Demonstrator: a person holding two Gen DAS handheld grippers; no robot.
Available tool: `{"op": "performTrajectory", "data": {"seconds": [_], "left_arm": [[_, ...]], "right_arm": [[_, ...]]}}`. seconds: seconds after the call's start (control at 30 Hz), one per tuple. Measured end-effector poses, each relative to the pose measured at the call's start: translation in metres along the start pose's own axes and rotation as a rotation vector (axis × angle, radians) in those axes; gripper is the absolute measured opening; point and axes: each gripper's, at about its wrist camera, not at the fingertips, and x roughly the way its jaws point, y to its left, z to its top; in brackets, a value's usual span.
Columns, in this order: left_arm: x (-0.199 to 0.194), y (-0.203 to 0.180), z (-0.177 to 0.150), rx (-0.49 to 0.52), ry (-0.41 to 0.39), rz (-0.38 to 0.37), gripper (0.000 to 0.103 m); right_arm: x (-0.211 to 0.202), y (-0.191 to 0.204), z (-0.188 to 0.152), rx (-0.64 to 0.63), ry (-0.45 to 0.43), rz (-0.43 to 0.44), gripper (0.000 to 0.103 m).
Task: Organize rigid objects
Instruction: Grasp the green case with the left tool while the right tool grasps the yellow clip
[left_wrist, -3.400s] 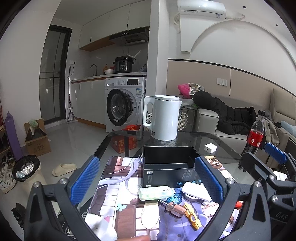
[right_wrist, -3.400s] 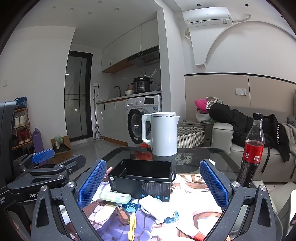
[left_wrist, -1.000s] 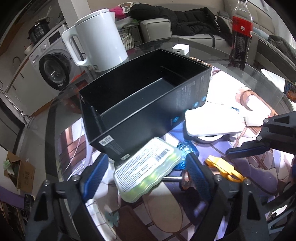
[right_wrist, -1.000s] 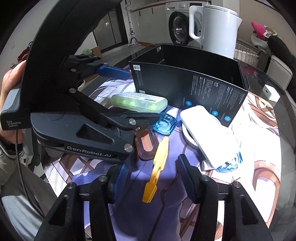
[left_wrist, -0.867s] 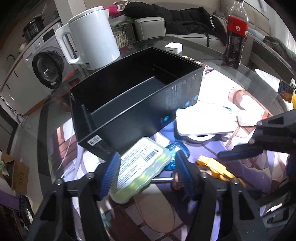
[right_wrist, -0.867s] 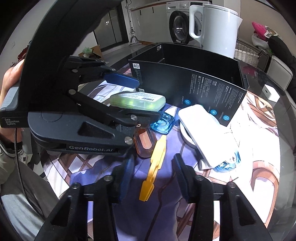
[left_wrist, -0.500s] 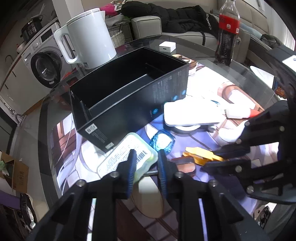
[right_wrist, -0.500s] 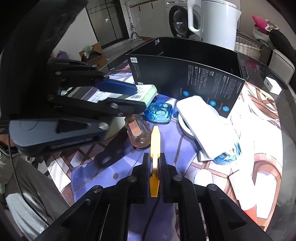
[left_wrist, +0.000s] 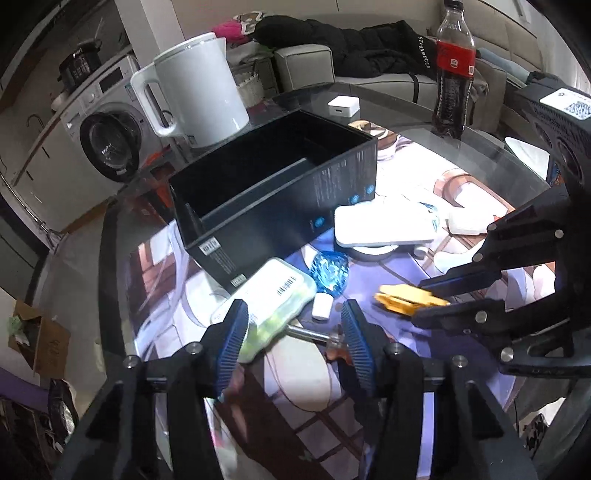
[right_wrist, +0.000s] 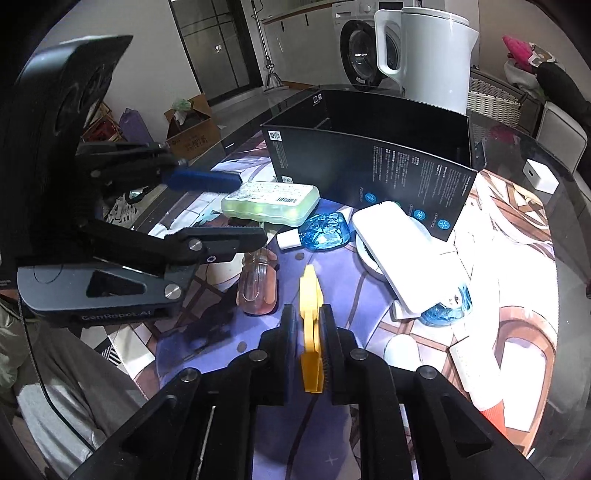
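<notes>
Left gripper (left_wrist: 291, 325), jaws apart, brackets the near end of the green case (left_wrist: 269, 295) without clamping it, apparently poised to grasp. Right gripper (right_wrist: 308, 332) is closed on the yellow pry tool (right_wrist: 311, 317), lifted for transfer. Beyond both, the open black box (right_wrist: 373, 155) likely serves as the receptacle.

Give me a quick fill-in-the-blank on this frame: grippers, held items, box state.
1. The right gripper is shut on a flat ____ pry tool.
2. The left gripper is ____, the green case between its fingers.
3. The black box has ____ inside.

Missing words: yellow; open; nothing
</notes>
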Motion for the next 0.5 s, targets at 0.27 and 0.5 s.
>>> {"op": "performTrajectory", "data": {"seconds": [0.27, 0.5], "left_arm": [[0.043, 0.039, 0.003, 0.020, 0.067, -0.095, 0.069], [0.070, 0.052, 0.004, 0.003, 0.124, -0.168, 0.078]], "right_arm": [[0.014, -0.001, 0.006, -0.011, 0.016, 0.000, 0.030], [0.019, 0.005, 0.009, -0.022, 0.027, 0.013, 0.030]]}}
